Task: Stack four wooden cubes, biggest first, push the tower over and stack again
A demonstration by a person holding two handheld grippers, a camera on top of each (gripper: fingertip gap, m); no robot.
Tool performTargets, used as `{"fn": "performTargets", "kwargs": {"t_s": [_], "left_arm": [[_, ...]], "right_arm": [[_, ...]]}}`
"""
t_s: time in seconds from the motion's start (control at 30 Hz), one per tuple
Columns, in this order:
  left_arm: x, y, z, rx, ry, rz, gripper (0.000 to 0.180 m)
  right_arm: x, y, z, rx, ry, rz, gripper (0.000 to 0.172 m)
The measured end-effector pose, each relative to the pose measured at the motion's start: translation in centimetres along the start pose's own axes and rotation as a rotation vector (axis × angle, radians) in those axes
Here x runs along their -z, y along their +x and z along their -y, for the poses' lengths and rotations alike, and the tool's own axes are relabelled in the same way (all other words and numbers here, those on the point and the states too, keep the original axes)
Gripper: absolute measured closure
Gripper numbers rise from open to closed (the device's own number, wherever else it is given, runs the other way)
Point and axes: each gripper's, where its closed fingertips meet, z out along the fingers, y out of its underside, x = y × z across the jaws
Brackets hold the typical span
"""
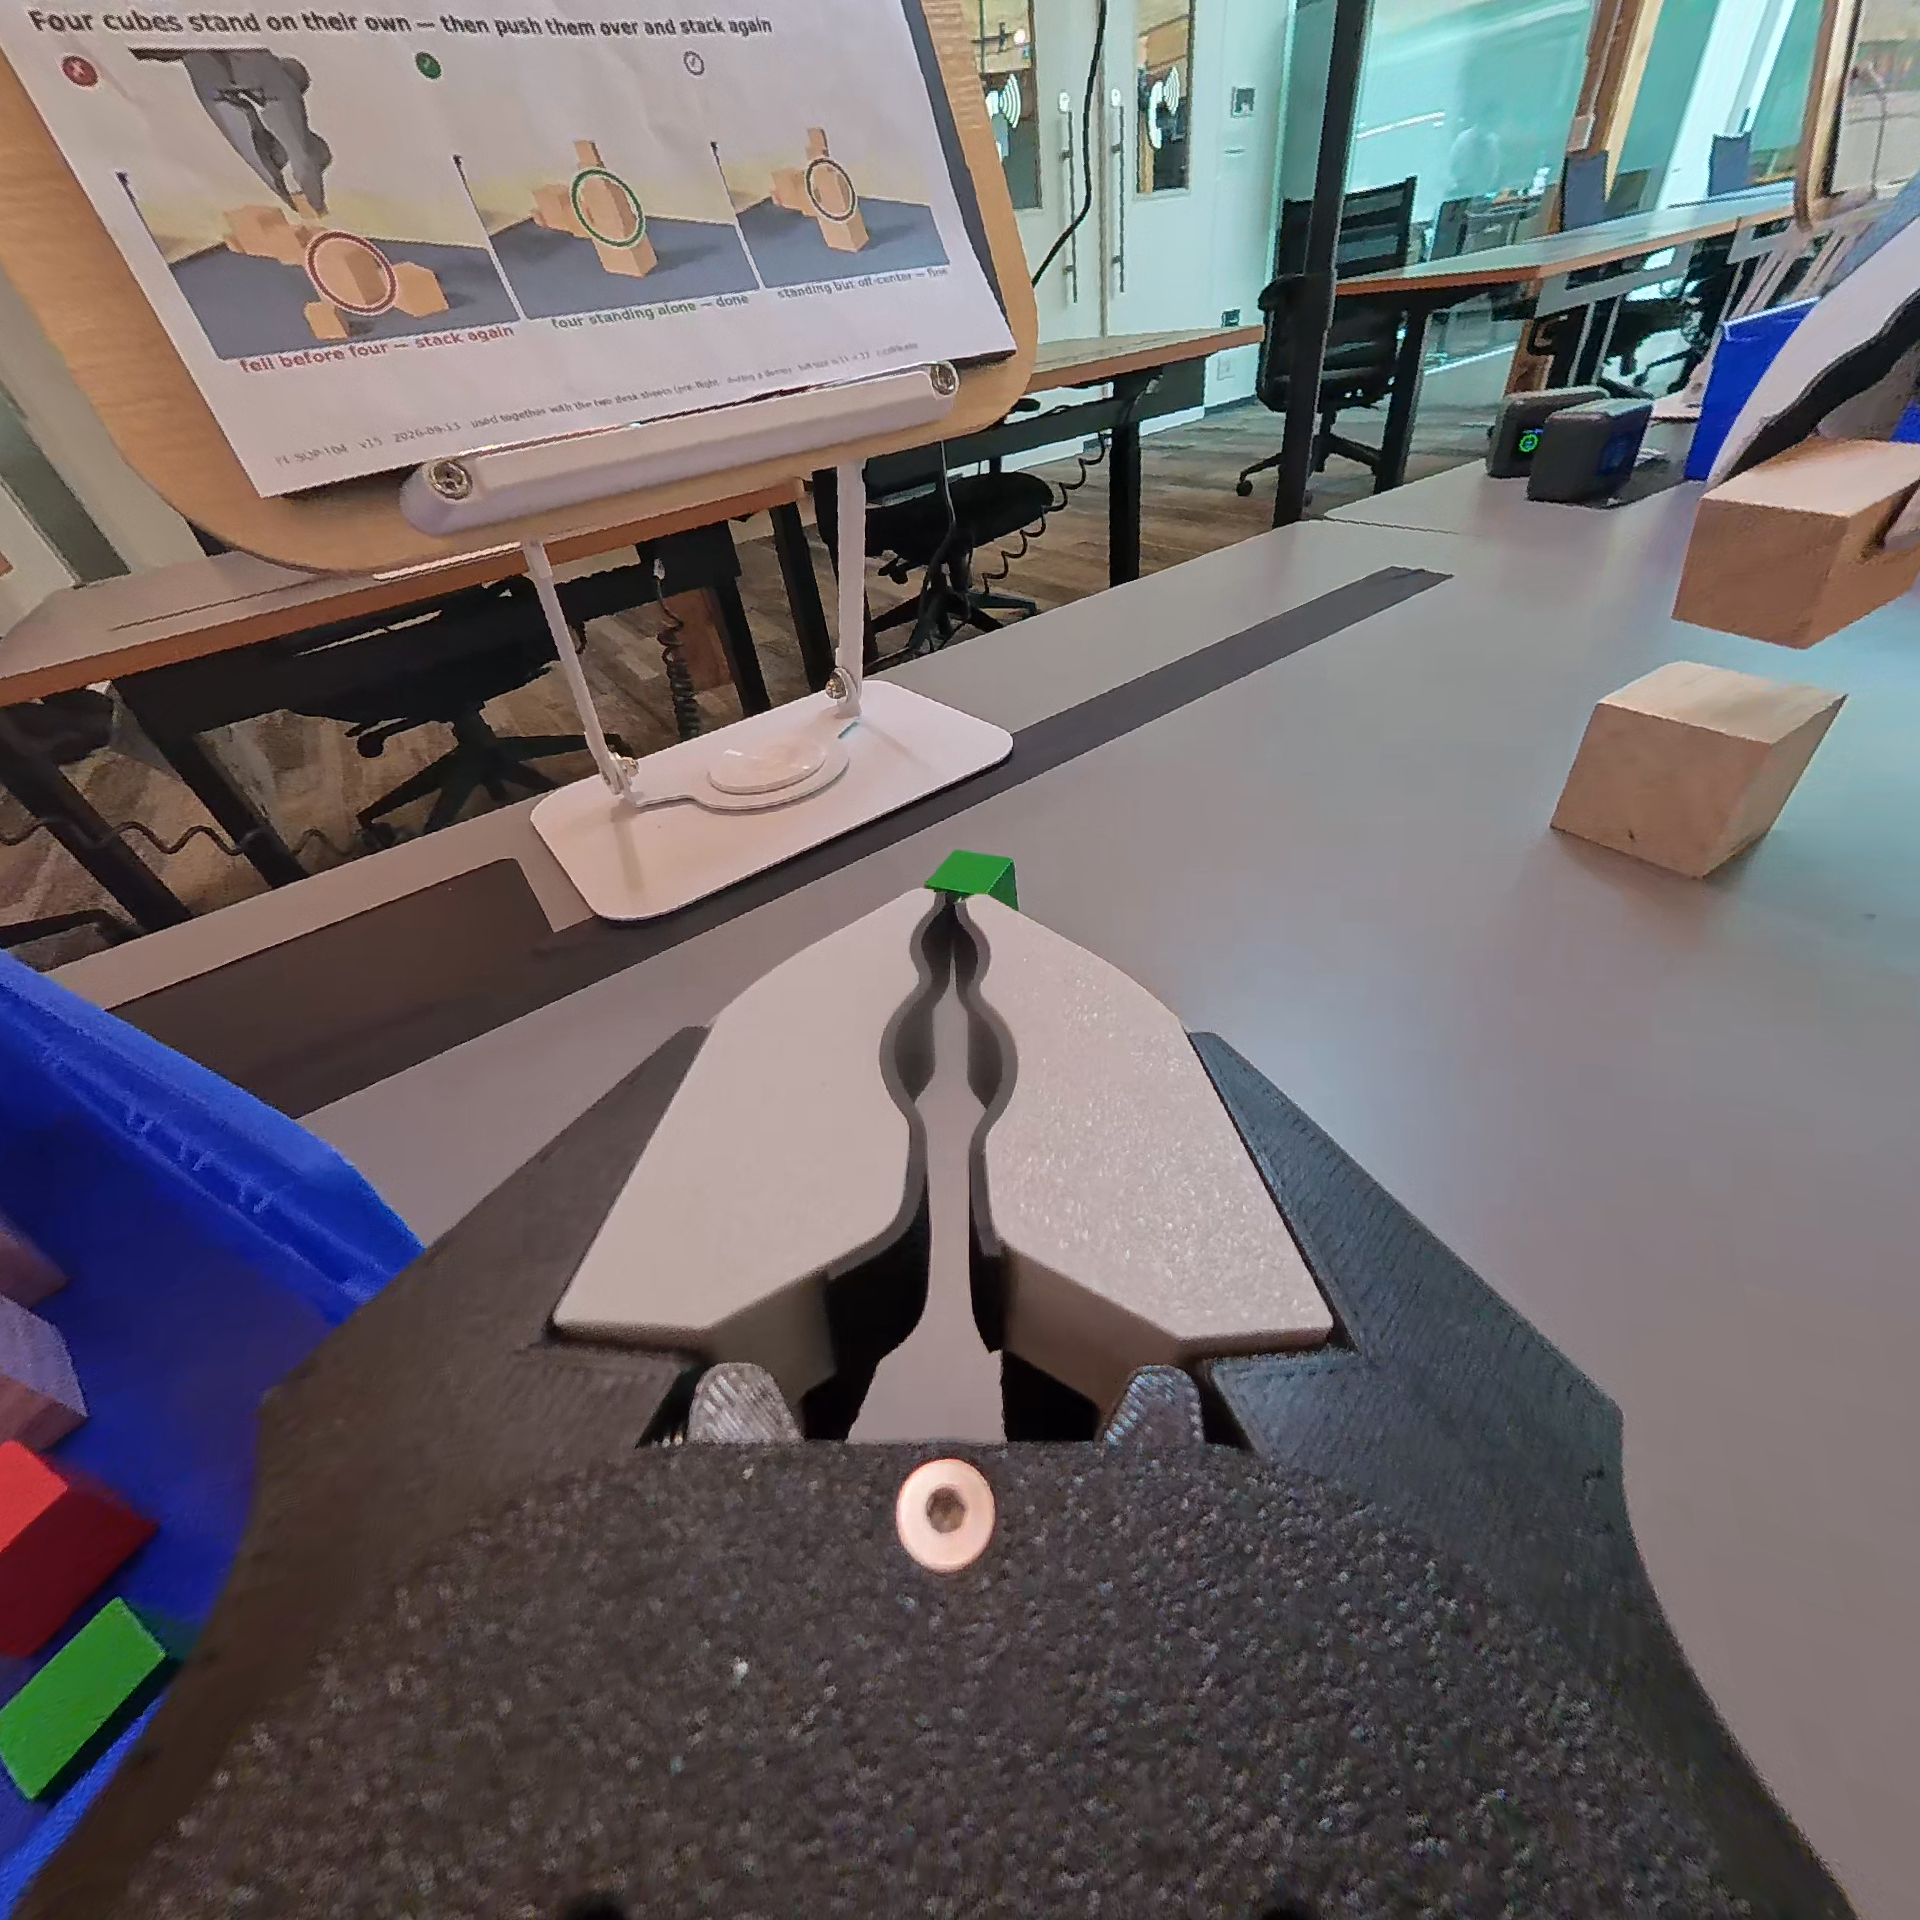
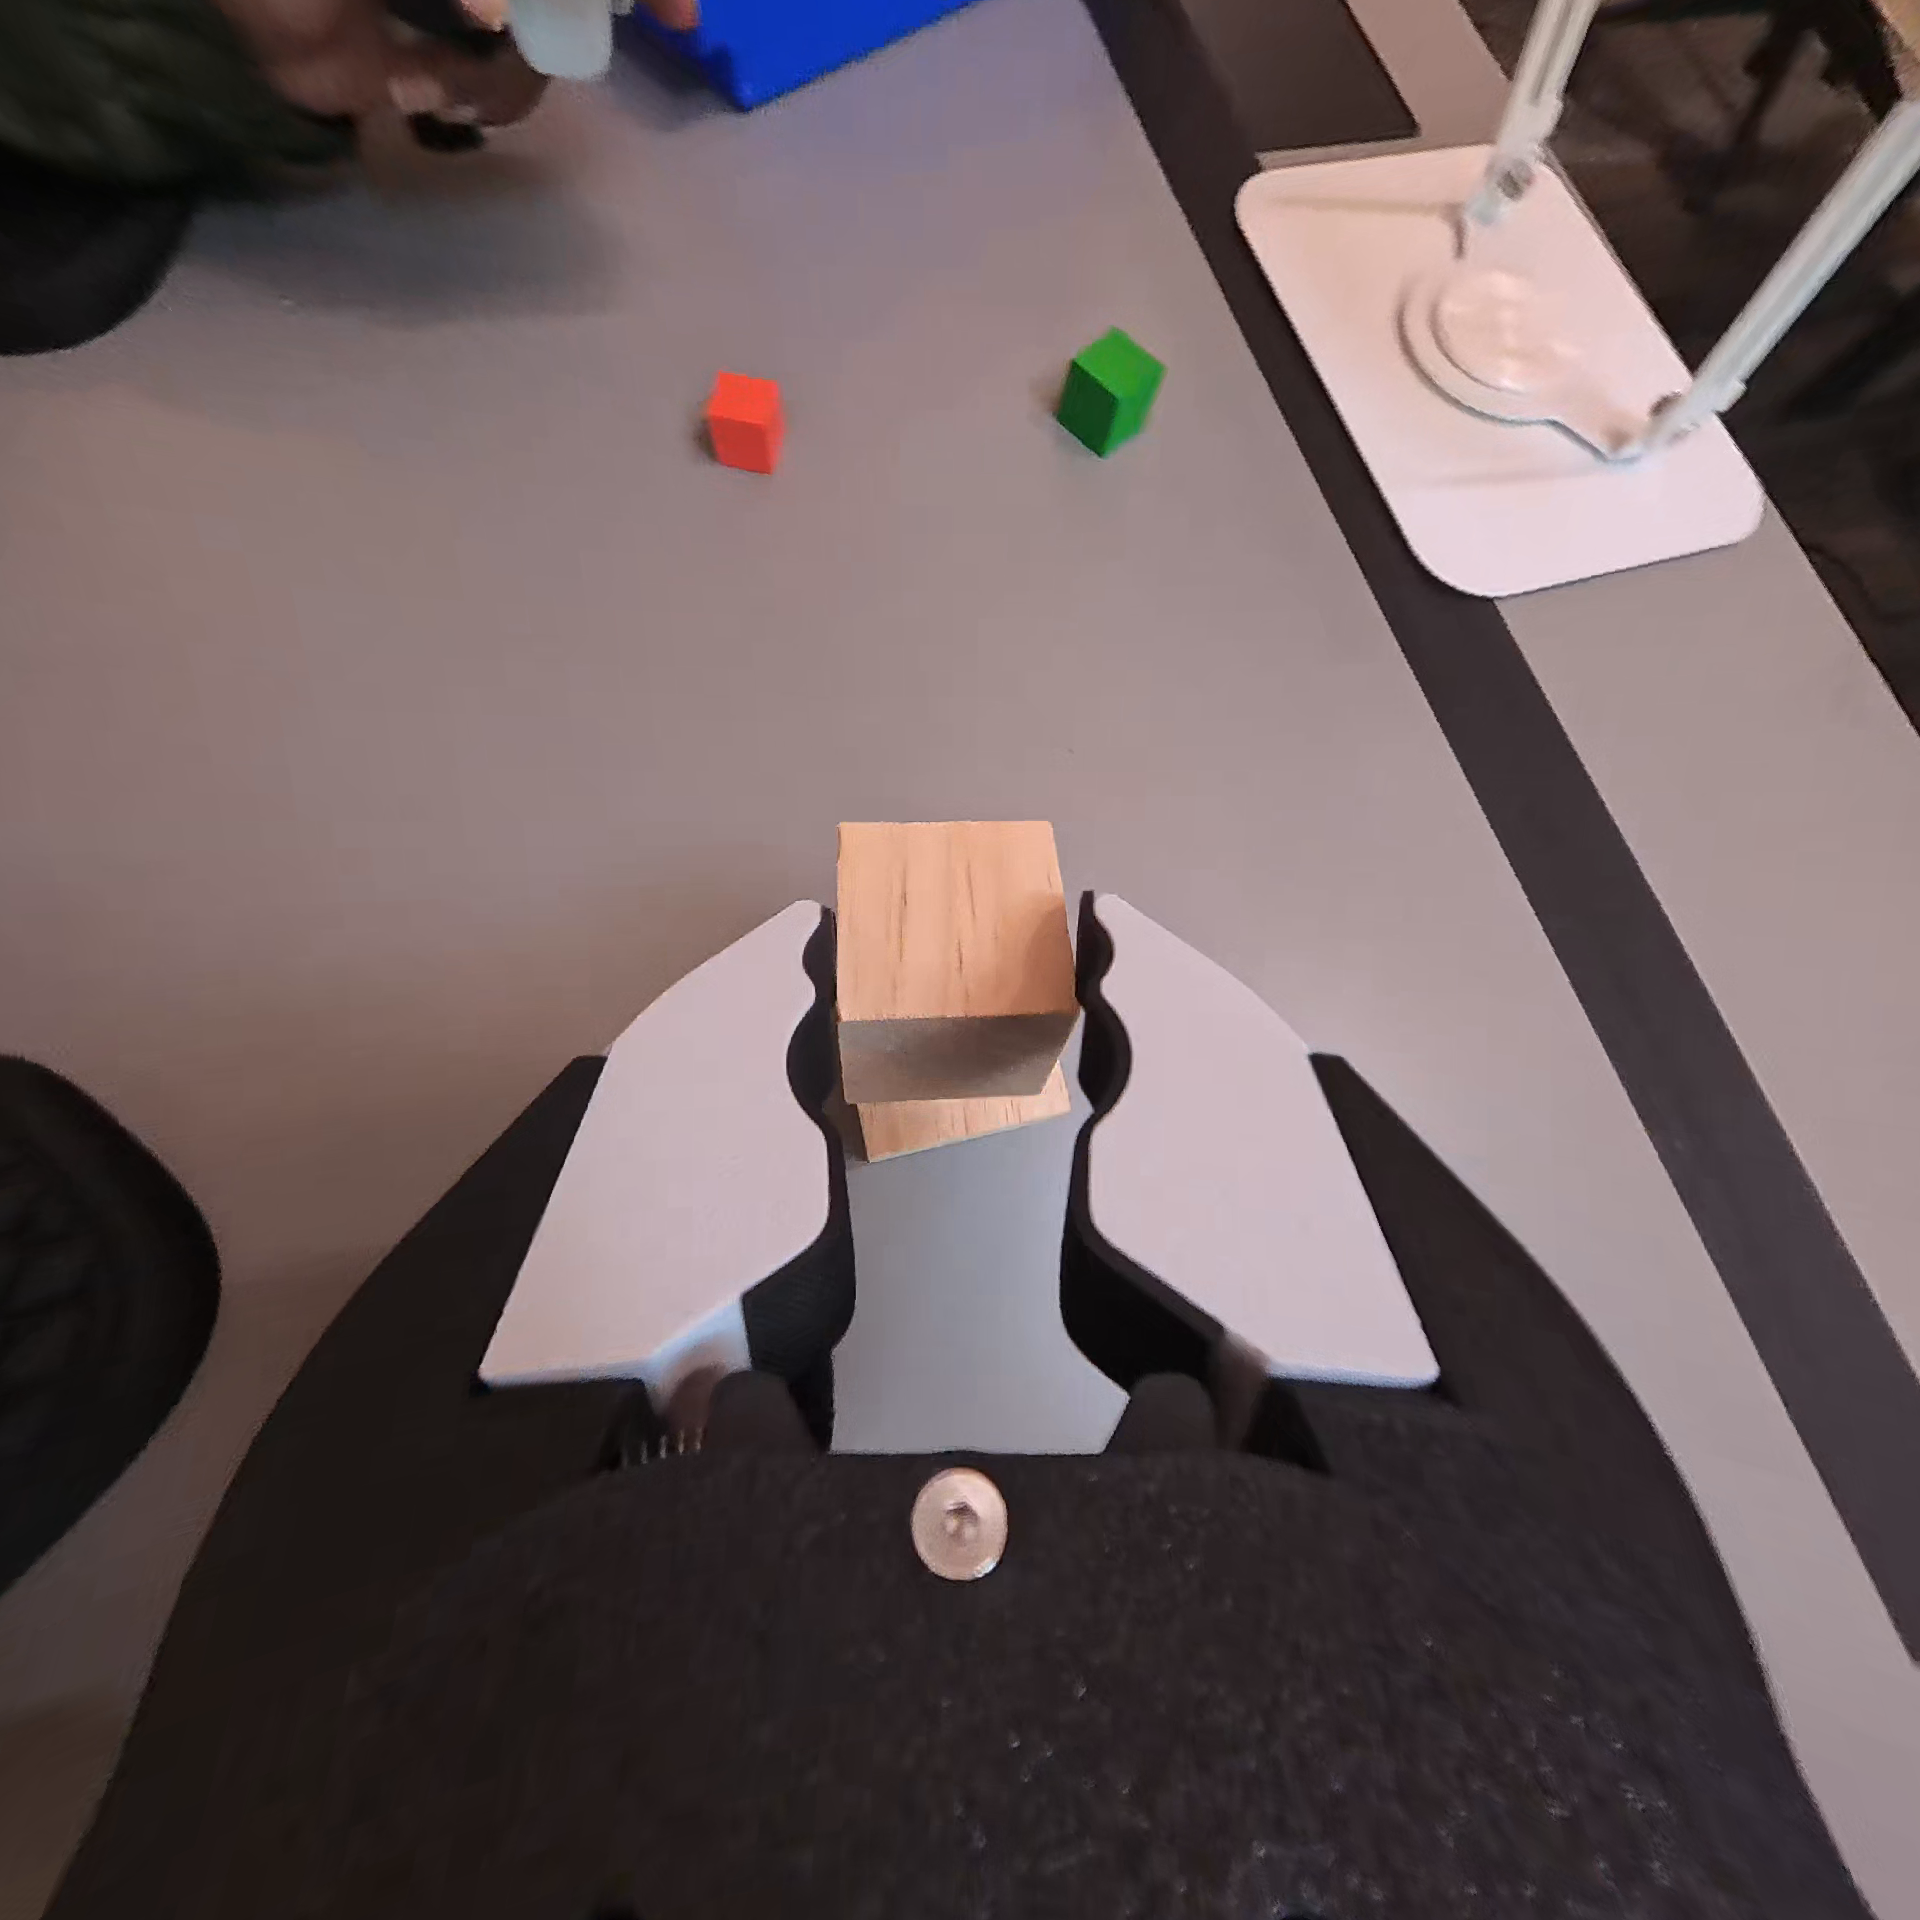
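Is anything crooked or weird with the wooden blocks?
A little. The wooden block between the right gripper's fingers hangs in the air above a second wooden block on the grey table, and that lower one is turned askew, so their edges do not line up. Nothing looks broken or spilled.

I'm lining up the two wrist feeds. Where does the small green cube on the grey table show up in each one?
Left wrist view: green cube sits centre frame, just beyond the closed tips of the left hand-held gripper, partly hidden by them.
Right wrist view: green cube lies upper right of centre, to the right of the red cube.
Shared landmark: white stand base, close beside the cube.
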Motion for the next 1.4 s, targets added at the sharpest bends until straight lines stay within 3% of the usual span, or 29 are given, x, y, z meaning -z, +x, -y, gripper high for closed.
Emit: {"fn": "performTargets", "kwargs": {"t_s": [0.33, 0.77, 1.4], "left_arm": [[-0.3, 0.1, -0.9, -0.022, -0.031, 0.000, 0.180], [-0.7, 0.2, -1.9, -0.002, -0.061, -0.011, 0.180], [-1.0, 0.6, -2.6, -0.023, -0.087, -0.021, 0.180]], "right_arm": [[-0.9, -0.3, -0.8, -0.034, 0.114, 0.141, 0.128], [-1.7, 0.0, -2.1, -0.024, 0.151, 0.162, 0.127], [-1.5, 0.0, -2.7, 0.085, 0.064, 0.153, 0.127]]}}
